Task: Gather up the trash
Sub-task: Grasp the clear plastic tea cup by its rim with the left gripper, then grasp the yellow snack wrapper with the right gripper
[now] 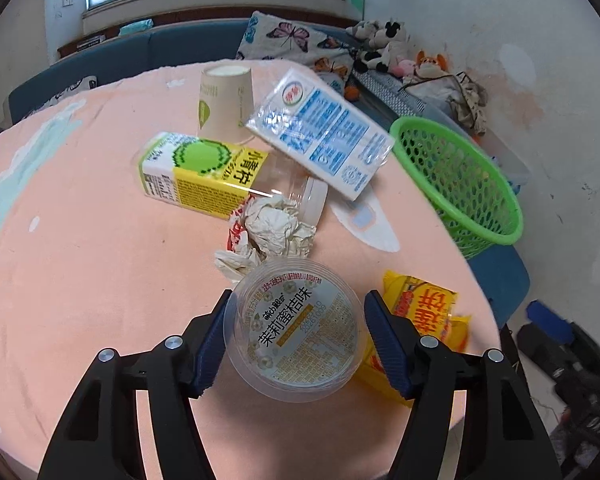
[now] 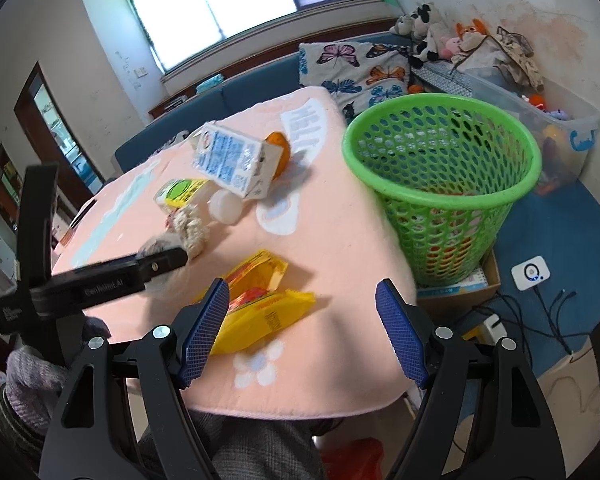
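- Left wrist view, bottom centre: the left tool has its blue pads on either side of a clear plastic cup with a printed lid; the left pad touches the cup's wall, while a thin gap shows at the right pad, so I cannot tell whether it is gripped.
- Just right of that cup, partly behind the right pad, lies a yellow snack wrapper on the pink worktop.
- Above the cup, mid-frame, sits a crumpled paper wad, with a clear jar with a white lid lying just behind it.
- Left of the jar lies a yellow-green drink carton; further up stands an upturned paper cup, and a blue-white milk carton leans tilted to the right of it.
- At the right edge of the frame, beyond the worktop's edge, stands a green mesh basket.
- Right wrist view, bottom: the right tool stands wide with nothing between its pads, above the worktop's near edge.
- An orange fruit shows behind the milk carton in the upper middle of that view.
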A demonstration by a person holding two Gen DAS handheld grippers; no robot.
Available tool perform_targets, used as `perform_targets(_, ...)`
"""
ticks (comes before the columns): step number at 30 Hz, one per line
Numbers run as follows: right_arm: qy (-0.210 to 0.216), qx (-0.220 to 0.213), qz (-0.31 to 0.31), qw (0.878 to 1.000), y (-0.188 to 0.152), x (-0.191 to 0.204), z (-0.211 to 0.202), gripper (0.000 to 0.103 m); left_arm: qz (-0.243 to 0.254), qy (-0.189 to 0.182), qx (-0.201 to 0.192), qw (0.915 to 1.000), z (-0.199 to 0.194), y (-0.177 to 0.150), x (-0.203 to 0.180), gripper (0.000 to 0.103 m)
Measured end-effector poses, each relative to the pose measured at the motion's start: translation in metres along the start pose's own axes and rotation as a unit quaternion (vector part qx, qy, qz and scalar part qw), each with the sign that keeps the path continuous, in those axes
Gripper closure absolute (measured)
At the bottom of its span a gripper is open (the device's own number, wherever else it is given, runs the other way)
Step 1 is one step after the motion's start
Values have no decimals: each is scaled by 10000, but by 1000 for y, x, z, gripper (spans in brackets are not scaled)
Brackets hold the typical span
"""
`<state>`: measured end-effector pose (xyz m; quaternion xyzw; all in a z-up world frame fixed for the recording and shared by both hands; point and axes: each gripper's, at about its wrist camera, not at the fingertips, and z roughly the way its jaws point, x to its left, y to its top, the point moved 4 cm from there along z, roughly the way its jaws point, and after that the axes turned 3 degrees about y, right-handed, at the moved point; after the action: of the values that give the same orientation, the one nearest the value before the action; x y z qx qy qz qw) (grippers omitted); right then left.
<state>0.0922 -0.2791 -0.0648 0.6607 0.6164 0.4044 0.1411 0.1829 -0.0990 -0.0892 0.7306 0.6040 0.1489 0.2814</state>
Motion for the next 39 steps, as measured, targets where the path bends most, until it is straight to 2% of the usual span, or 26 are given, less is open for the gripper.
perform_targets(7,412,312,273,9983,-13,17,15,34,-4,-5,-279,9996,-26,4,12,40)
perform_targets(13,517,565,459,9960,-18,28,36,37,11,52,-471,9989,-41,11,29,40)
perform_targets(22,243,687,385,9966,-8,40,62,42,113,128,-688,9975,-55,23,49,40)
perform_targets(24,83,688,281,9972,-6,41,67,48,129,147,-712,9973,-55,24,52,40)
perform_targets(26,51,761,271,9967,-5,41,74,49,108,158,-723,9972,-55,26,58,40)
perform_targets(27,39,772,269,9966,-5,41,76,57,90,152,-716,9973,-54,27,60,40)
perform_targets(30,-39,836,253,9962,-6,40,82,66,80,149,-706,9974,-51,29,65,40)
perform_targets(34,-139,674,18,9976,-2,45,77,77,102,135,-685,9975,-48,32,67,40)
perform_targets(39,-33,603,-21,9982,5,44,72,82,123,113,-722,9972,-49,38,63,40)
